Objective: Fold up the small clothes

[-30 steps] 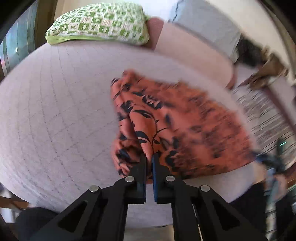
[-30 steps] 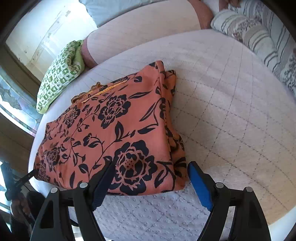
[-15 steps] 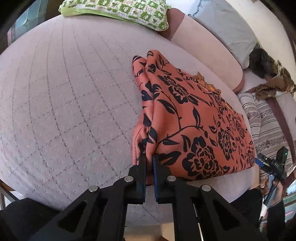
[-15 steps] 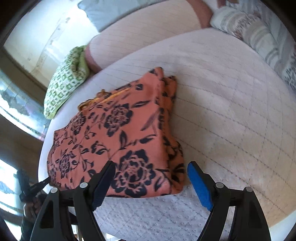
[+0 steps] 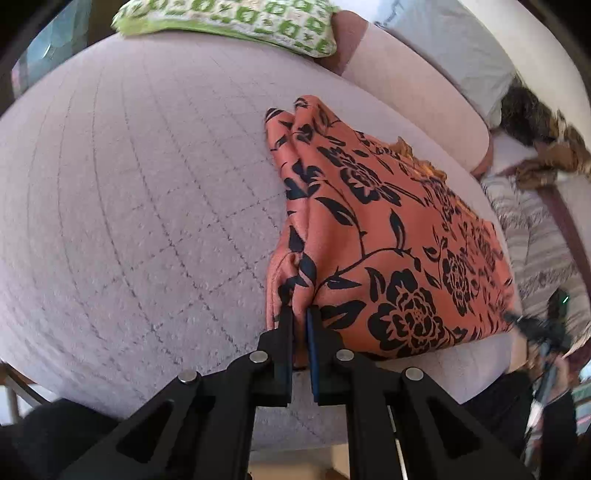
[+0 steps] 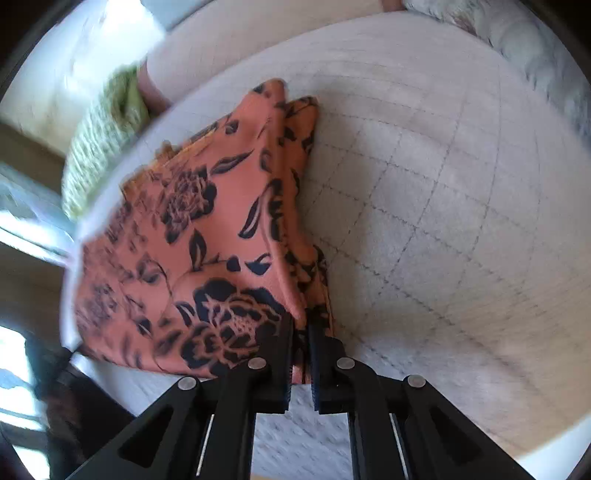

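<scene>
An orange garment with a black flower print (image 5: 388,236) lies folded on the quilted bed (image 5: 140,206). My left gripper (image 5: 300,314) is shut on the garment's near left corner. In the right wrist view the same garment (image 6: 207,229) lies left of centre, and my right gripper (image 6: 301,325) is shut on its near right corner, where several layers of the folded edge bunch together. Both corners are held low over the bed's near edge.
A green and white patterned pillow (image 5: 236,22) lies at the head of the bed, also seen in the right wrist view (image 6: 107,140). A pink bolster (image 5: 413,85) and striped bedding (image 5: 535,240) lie to the right. The quilted bed (image 6: 443,206) stretches right of the garment.
My right gripper has moved onto the garment's near right corner and shut on it. My left gripper keeps its hold and has settled the left corner lower on the bed.
</scene>
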Demonstrator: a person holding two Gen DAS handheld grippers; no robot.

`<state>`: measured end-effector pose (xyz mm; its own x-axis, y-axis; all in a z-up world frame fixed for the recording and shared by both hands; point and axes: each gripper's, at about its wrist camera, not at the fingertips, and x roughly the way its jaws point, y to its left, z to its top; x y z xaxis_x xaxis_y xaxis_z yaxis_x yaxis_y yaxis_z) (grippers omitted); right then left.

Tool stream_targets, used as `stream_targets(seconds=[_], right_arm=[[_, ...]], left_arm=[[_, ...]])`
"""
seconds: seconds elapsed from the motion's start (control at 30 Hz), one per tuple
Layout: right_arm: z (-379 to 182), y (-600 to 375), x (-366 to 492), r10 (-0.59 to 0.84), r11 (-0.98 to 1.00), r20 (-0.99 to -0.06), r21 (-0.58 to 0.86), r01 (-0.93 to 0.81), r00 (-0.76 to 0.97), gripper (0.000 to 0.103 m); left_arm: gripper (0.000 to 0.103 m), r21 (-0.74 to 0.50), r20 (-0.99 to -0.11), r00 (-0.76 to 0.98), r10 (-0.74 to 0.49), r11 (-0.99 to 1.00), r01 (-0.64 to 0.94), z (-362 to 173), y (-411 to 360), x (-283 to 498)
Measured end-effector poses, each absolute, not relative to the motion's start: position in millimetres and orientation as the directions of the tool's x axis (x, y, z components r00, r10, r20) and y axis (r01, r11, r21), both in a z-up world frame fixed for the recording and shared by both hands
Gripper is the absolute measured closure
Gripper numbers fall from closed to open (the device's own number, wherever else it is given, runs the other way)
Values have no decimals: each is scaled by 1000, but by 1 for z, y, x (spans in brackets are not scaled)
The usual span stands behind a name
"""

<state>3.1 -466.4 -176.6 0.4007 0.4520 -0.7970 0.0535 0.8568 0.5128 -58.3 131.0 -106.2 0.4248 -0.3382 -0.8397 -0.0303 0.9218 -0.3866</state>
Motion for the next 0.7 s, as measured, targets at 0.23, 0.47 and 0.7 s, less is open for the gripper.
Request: stream_targets(seconds=[0.23,0.47,0.7], right_arm=[[-124,-471,28,394,883,-735,469,-6,551,19],[-132,-452,117,421,874,-731,485,-25,537,20],[-149,-447,160,394,896,-762,443,-29,514,38]], left_arm=[[61,-296,-779,564,-275,954,57,-56,130,-15],[61,-248,-834,484,-265,964,101,-84,108,93],[95,-196,-829,512,-226,974,112,-94,100,118]])
